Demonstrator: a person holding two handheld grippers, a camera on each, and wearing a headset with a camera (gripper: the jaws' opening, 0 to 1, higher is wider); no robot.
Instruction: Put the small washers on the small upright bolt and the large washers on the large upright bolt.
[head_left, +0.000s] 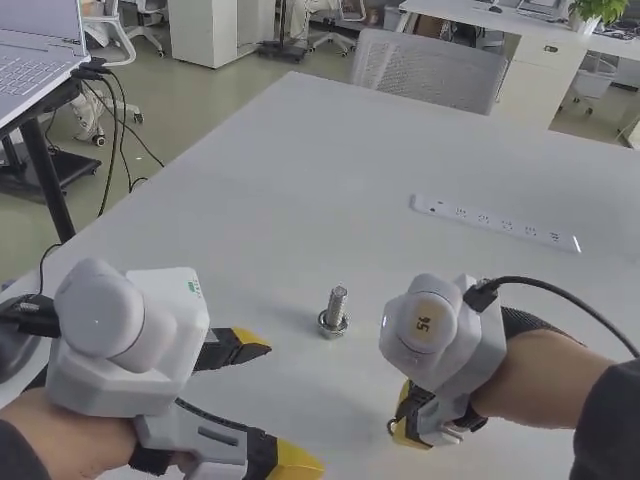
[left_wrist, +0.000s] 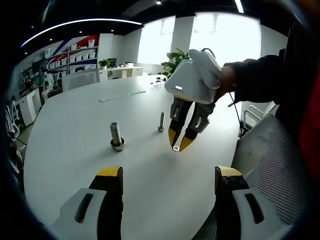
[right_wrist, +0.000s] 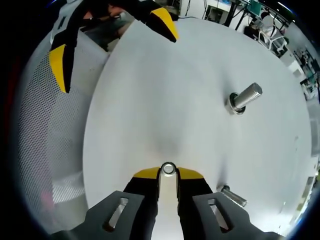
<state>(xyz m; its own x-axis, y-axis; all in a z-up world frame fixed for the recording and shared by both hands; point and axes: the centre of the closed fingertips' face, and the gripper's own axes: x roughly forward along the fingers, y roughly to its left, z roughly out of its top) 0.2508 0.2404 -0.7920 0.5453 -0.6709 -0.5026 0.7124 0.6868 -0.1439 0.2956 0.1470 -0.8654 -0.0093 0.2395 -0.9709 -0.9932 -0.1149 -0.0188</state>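
Barely pinching a small washer in the right claw, left claw gaping; might slip free, or land on the big bolt at two o'clock.

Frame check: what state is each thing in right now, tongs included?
left tongs: open, holding nothing.
right tongs: shut on a washer.
large bolt: upright, with a metal ring around its base.
small bolt: upright; too small to tell if washers are on it.
laptop: lid open.
power strip: lying flat, no plugs in it.
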